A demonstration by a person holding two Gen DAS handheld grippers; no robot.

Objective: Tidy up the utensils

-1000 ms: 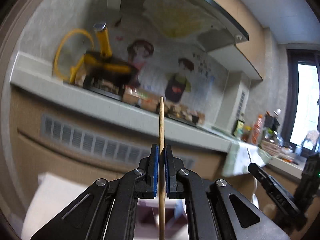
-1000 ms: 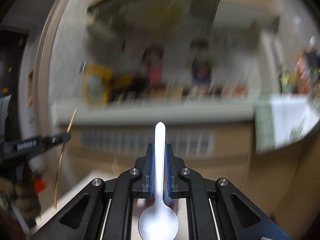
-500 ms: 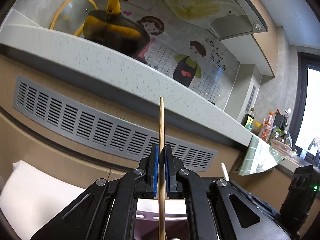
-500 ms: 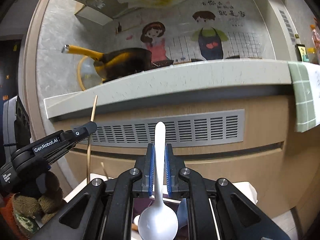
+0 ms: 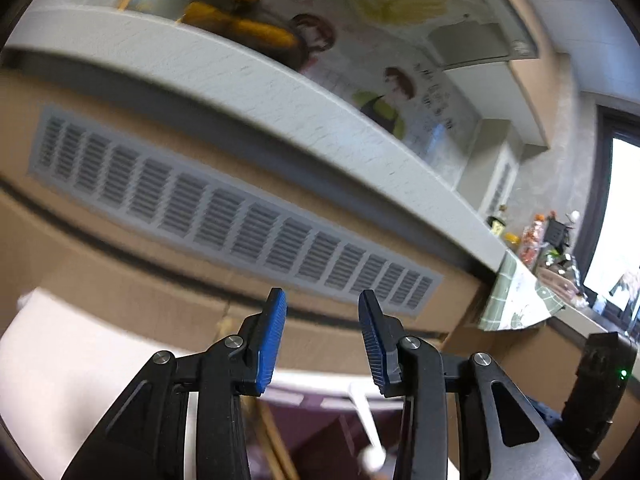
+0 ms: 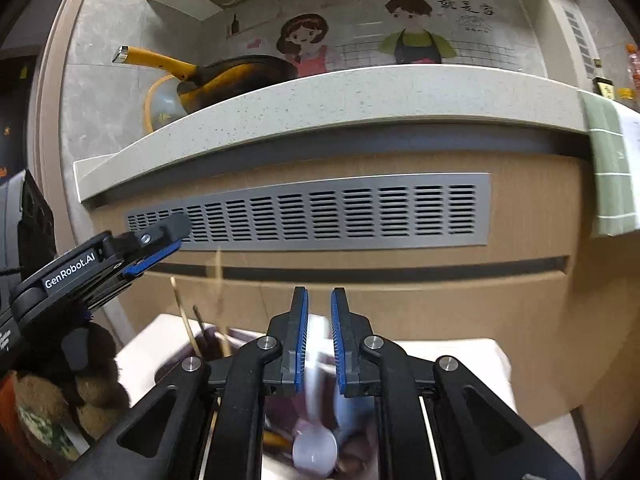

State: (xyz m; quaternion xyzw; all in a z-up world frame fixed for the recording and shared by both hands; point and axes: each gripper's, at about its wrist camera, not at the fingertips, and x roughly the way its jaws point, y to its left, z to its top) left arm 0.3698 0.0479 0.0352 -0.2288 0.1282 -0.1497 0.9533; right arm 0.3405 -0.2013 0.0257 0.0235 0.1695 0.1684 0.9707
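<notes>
Spreading wide, the left tongs point(image 5: 322, 336) have just been opening, and nothing sits between their blue pads point(image 5: 272, 338) now; the wooden chopstick point(image 5: 276, 440) they carried lies below and slightly left of them, slanting down into the dark purple utensil holder point(image 5: 320, 432). Over on the right, the right tongs point(image 6: 320, 340) have just been easing apart too, and the white plastic spoon point(image 6: 314, 446) is a blur between and below their pads, bowl downward inside the holder, its handle smeared by motion so I cannot tell whether the pads touch it, though a clear gap shows on either side. From the right wrist view, the left tongs point(image 6: 160, 246) hang up and to the left, with more chopsticks point(image 6: 186, 320) standing tilted in the holder just beneath them. The holder rests on a white surface point(image 6: 460, 360) under both tongs. Ahead of both tongs runs a beige cabinet front with a grey vent grille point(image 6: 320, 216), and above that a pale table edge point(image 6: 320, 96) carrying a yellow-handled frying pan point(image 6: 224, 76).
</notes>
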